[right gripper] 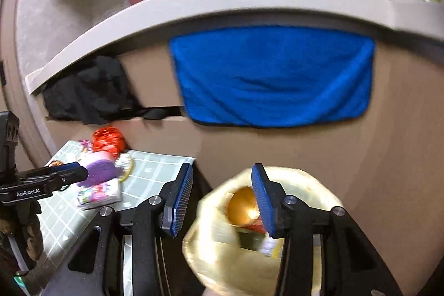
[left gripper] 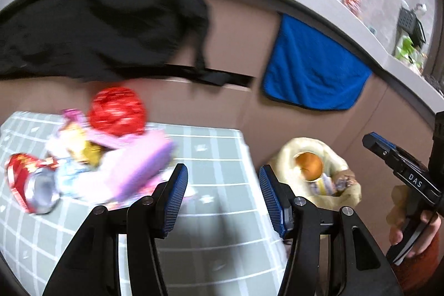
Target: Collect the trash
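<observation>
A pile of trash lies on the checked table (left gripper: 216,146): a red crumpled wrapper (left gripper: 118,111), a pink-purple packet (left gripper: 133,165), a crushed red can (left gripper: 30,185) and small wrappers. My left gripper (left gripper: 223,190) is open and empty above the table's right part, to the right of the pile. A bin lined with a pale yellow bag (left gripper: 319,151) stands beside the table and holds an orange ball (left gripper: 309,165) and wrappers. My right gripper (right gripper: 222,199) is open and empty above the bin (right gripper: 222,254). The pile also shows in the right wrist view (right gripper: 102,171).
A brown counter front (right gripper: 305,146) with a grey top rises behind the table and bin. A blue towel (right gripper: 272,76) and a black cloth (left gripper: 105,27) hang on it. The right gripper shows at the right edge of the left wrist view (left gripper: 399,168).
</observation>
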### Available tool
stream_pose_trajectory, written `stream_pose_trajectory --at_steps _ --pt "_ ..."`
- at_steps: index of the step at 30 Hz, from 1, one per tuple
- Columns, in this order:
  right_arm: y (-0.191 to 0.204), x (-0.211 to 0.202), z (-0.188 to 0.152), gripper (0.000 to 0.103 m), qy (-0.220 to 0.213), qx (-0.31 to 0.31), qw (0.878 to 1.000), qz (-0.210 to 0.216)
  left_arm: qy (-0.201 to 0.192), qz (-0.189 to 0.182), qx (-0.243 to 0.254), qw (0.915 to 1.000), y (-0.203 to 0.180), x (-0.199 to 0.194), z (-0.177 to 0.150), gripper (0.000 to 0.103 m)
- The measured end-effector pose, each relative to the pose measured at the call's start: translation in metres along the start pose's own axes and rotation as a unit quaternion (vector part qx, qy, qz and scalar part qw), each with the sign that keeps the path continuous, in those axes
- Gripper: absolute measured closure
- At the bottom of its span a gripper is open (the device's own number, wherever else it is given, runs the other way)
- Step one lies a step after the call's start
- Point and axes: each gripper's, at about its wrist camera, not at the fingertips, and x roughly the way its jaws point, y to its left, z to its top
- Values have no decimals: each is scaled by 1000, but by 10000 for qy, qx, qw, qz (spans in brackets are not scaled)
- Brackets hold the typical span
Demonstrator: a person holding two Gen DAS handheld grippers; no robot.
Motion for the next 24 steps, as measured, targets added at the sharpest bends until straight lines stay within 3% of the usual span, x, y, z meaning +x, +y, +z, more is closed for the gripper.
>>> stream_pose_trajectory --at_steps 7,11,15,17,19,21,24 --pt "54 26 -11 61 451 -23 9946 936 -112 490 -663 9965 82 -33 -18 48" --pt "79 37 -24 61 641 -237 9923 1029 -99 622 -1012 9929 113 -38 -33 48" --pt "90 48 -34 61 820 -305 9893 1170 -144 462 -1117 9926 127 -36 -39 48" --pt "90 49 -37 61 879 -293 9883 1213 -191 633 -1156 9911 135 -38 -39 45" --pt "91 52 -41 61 917 -308 9883 1176 -308 938 -1355 9859 148 -43 -40 41" --pt "89 54 -45 61 966 -302 9881 1158 -434 1348 -1755 9742 169 -50 -45 39" --pt "89 59 -49 61 1047 -225 9868 1218 -600 1486 -2692 9497 211 -57 -55 38"
